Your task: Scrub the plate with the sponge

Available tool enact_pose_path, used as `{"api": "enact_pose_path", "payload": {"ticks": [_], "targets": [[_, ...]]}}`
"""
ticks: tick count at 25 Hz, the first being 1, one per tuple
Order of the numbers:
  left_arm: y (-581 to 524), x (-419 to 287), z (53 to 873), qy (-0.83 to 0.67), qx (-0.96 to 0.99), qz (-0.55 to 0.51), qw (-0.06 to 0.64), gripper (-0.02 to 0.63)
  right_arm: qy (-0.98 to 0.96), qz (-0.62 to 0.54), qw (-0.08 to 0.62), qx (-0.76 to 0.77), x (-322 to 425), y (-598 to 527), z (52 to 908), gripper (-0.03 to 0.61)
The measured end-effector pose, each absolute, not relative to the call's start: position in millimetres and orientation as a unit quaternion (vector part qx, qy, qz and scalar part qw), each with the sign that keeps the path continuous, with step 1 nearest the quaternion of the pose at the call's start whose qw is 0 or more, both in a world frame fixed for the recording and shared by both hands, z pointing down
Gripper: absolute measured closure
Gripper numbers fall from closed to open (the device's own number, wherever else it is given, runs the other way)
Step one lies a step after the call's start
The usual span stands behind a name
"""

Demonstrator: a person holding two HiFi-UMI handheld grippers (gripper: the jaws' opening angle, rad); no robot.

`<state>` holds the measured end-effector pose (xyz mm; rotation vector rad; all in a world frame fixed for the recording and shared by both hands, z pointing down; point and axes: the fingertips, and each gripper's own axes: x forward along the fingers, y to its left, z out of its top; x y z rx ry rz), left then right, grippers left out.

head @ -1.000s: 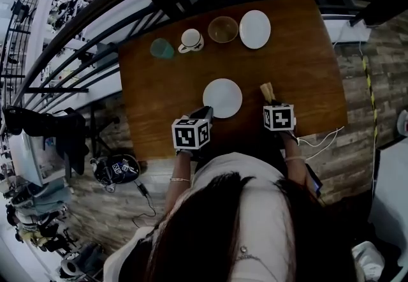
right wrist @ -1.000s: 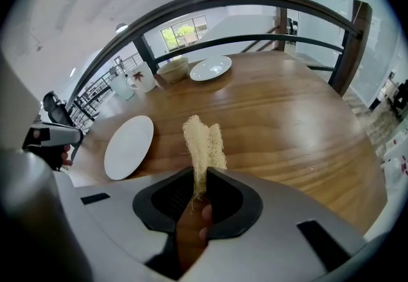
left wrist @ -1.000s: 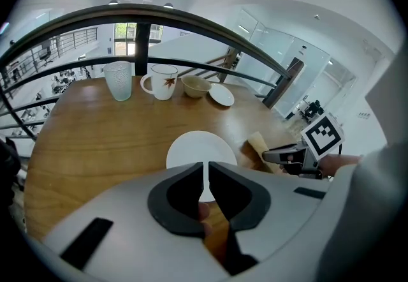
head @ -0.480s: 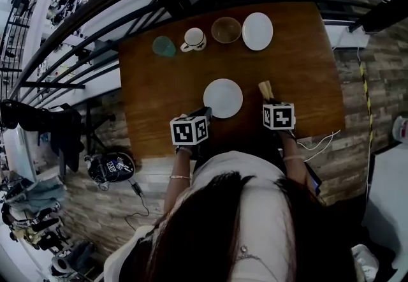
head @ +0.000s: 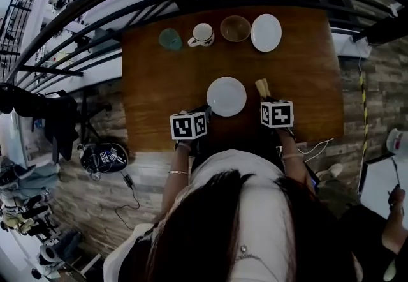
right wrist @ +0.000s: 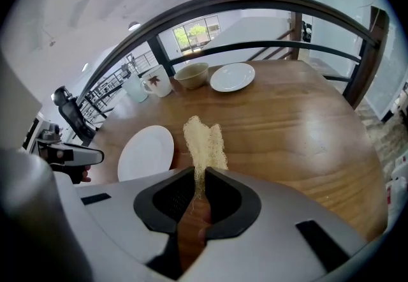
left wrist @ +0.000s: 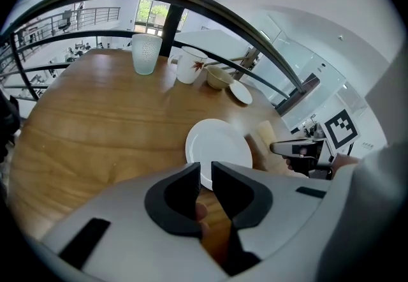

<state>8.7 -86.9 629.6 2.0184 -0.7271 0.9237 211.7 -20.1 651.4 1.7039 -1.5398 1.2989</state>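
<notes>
Head view looks down on a white plate [head: 226, 96] lying flat on a wooden table [head: 299, 70]. The left gripper [head: 205, 111] is at the plate's near left edge and the right gripper [head: 268, 99] is just beside its right edge. The right gripper's jaws are clamped on a pale yellow mesh sponge [right wrist: 204, 140]. It stands up out of the jaws to the right of the plate and, as far as I can judge, is apart from it, so no scrubbing contact shows yet. In the left gripper view the two jaws sit almost together with only a narrow slit between them and grip nothing. Their tips are over the plate's near rim, though I cannot tell whether they press on it. Far beyond the plate stand a glass [head: 170, 39], a mug [head: 203, 34], a bowl [head: 235, 28] and a second plate [head: 266, 32], all well apart from it. The step in hand looks like carrying the sponge across onto the plate. To do it well, the right gripper should swing toward the plate's middle and tip down, so the sponge's broad face meets the surface rather than its thin edge. The mesh looks floppy, so it needs enough pressure to flatten while the hard jaw tips stay off the china. A smooth plate on glossy wood will likely slide, so the left gripper should bear down on the near rim and stay out of the sponge's path.
</notes>
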Motion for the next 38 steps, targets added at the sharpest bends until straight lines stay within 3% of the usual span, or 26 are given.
{"api": "enact_pose_path", "payload": {"ticks": [38], "targets": [[-88.1, -12.1, 667.0, -0.280, 0.743, 0.360, 0.490, 0.518, -0.647, 0.458, 0.313, 0.523, 124.0, -114.4, 652.8, 0.506]]}}
